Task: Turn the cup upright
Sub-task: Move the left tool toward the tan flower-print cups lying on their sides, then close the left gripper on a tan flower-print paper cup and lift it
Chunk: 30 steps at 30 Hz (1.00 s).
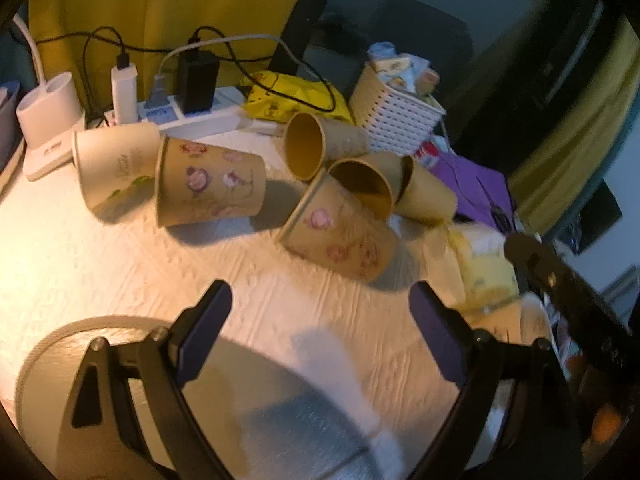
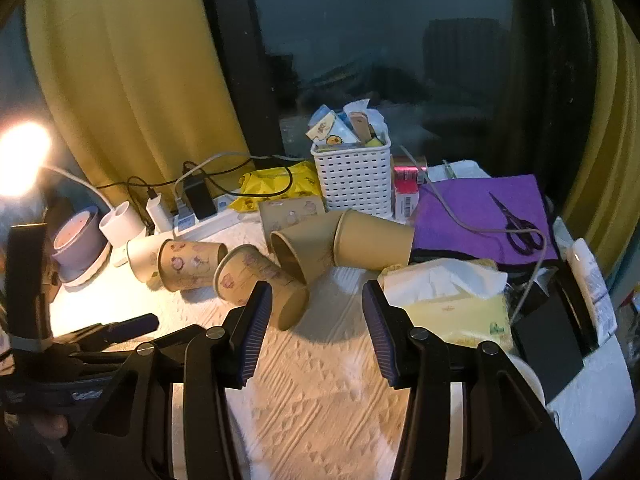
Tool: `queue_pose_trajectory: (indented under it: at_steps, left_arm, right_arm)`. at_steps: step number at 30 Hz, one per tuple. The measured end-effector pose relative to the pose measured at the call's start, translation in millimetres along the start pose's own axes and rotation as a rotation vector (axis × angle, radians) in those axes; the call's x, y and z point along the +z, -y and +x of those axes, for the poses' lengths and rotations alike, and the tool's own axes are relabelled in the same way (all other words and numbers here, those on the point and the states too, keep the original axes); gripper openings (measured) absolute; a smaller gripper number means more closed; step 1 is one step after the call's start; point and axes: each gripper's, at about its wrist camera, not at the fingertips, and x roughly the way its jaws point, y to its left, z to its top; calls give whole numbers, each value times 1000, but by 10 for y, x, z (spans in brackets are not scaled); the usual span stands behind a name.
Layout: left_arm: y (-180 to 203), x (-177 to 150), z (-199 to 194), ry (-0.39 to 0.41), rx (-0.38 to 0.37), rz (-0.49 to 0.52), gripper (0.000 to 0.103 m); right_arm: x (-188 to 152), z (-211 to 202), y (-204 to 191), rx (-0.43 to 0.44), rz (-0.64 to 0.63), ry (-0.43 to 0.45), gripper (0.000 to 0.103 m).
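Several paper cups are lying tipped on their sides in a loose row across the white table point(image 2: 320, 392), toward its far edge. The nearest patterned cup point(image 2: 260, 286) is resting just ahead of the right gripper point(image 2: 316, 316), whose jaws are gaping and gripping nothing. The left gripper point(image 1: 320, 320) is also hanging released over the table, perhaps slightly blurred. A white basket point(image 2: 354, 184) is standing behind the cups.

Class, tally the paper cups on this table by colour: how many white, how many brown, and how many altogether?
White paper cups: 1
Brown paper cups: 5
Total: 6
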Motion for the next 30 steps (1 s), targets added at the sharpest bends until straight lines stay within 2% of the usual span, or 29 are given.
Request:
queue_pose_trajectory:
  at_steps: [4, 10, 15, 17, 21, 22, 24, 30]
  left_arm:
    - [40, 96, 178, -5, 10, -71, 91]
    - [-10, 204, 476, -34, 13, -186, 91]
    - [-50, 224, 703, -64, 8, -234, 91]
    - [-89, 211, 802, -73, -23, -268, 91]
    - [-43, 214, 842, -63, -35, -254, 90]
    - [-37, 206, 851, -66, -39, -249, 84]
    - [-26, 194, 882, -78, -79, -255, 83]
    - [50, 192, 916, -57, -107, -233, 75]
  right_arm:
    - [100, 126, 82, 21, -2, -27, 49]
    - [224, 174, 180, 9, -13, -21, 49]
    - [286, 183, 285, -3, -12, -13, 49]
    - [291, 186, 315, -6, -12, -11, 49]
    - [292, 205, 360, -12, -8, -13, 50]
    - [292, 209, 361, -12, -8, -13, 49]
    - [289, 210, 360, -11, -9, -15, 49]
    - [257, 195, 317, -16, -5, -26, 49]
